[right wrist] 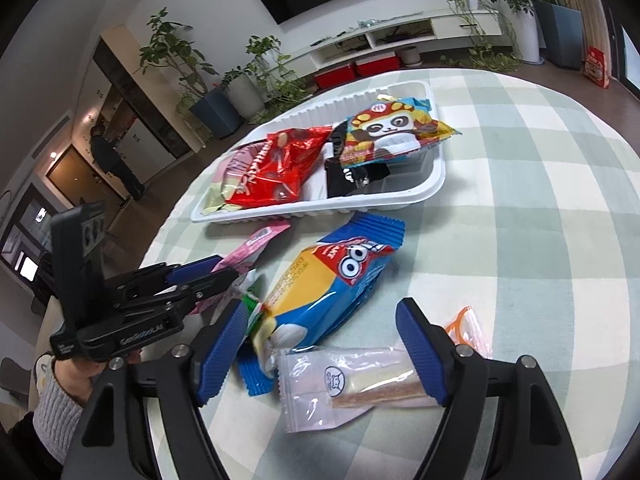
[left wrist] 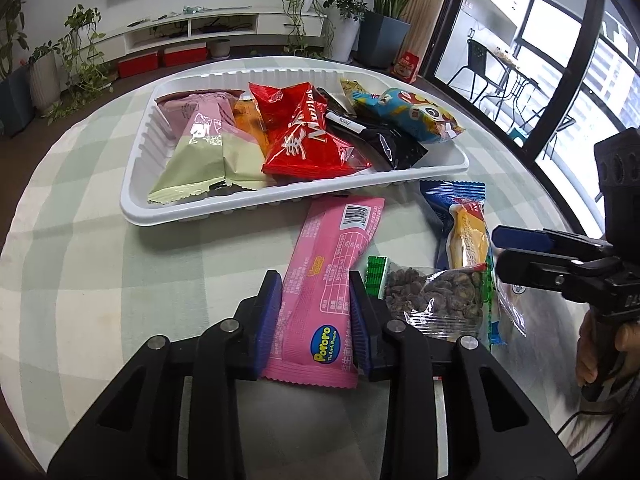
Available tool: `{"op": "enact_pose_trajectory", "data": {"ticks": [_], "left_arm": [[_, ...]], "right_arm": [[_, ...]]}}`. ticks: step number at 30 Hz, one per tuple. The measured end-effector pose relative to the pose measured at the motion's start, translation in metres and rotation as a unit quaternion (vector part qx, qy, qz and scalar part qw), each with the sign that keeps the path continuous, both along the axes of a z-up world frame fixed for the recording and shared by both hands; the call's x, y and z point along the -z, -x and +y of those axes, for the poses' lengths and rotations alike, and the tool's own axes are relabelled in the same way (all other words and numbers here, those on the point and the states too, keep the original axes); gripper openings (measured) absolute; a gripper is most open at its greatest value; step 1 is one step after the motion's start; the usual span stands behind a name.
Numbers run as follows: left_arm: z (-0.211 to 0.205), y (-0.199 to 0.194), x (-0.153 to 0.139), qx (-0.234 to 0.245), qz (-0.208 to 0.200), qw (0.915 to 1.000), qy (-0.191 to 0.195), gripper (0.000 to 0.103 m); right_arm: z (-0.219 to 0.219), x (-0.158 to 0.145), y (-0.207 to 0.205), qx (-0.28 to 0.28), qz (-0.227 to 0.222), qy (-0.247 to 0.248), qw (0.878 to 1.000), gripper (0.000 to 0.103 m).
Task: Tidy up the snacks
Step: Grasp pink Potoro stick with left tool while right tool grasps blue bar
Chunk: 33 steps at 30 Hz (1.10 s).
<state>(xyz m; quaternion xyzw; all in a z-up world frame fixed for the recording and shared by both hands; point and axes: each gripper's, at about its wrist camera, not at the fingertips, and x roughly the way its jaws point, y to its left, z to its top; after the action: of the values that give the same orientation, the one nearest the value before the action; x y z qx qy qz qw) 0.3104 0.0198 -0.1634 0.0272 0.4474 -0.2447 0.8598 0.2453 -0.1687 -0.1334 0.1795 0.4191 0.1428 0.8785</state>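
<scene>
With the white plastic tray [left wrist: 136, 200] already holding several packets, the left gripper [left wrist: 316, 316] pinched the long pink Pororo snack packet [left wrist: 328, 280] on the checked tablecloth, while the right gripper [right wrist: 320, 356] stood spread around a clear-wrapped wafer stick [right wrist: 360, 388], other packets remaining outside.

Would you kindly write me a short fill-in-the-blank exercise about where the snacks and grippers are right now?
1. The left gripper is closed on the ____ Pororo packet.
2. The red snack bag lies inside the white ____.
3. The right gripper has its jaws ____ around the clear wafer packet.
4. The bag of brown nuts lies on the ____, outside the tray.

Missing words: pink; tray; open; table
</scene>
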Motion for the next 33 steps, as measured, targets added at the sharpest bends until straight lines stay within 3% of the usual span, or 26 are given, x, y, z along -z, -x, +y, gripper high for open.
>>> {"op": "enact_pose_trajectory", "data": {"ticks": [10,16,19,25,33], "left_arm": [[0.003,0.003,0.001,-0.002,-0.001,1.0,0.008,0.03],[-0.003,0.006,0.001,0.004,-0.015,0.9998,-0.013,0.03],[-0.005,0.008,0.001,0.008,-0.019,0.9996,-0.02,0.03],[0.004,0.01,-0.001,0.005,-0.003,0.9998,0.019,0.024],[0.012,0.015,-0.01,0.004,0.007,0.9977,0.068,0.022]], "right_arm": [[0.016,0.007,-0.02,0.028,0.019,0.027,0.999,0.078],[0.025,0.009,-0.025,0.021,0.021,0.048,0.998,0.045],[0.028,0.01,-0.022,0.016,0.012,0.047,0.999,0.039],[0.021,0.008,-0.009,0.018,0.0,0.01,1.0,0.037],[-0.008,0.006,0.007,0.033,-0.007,-0.104,0.994,0.036]]}}
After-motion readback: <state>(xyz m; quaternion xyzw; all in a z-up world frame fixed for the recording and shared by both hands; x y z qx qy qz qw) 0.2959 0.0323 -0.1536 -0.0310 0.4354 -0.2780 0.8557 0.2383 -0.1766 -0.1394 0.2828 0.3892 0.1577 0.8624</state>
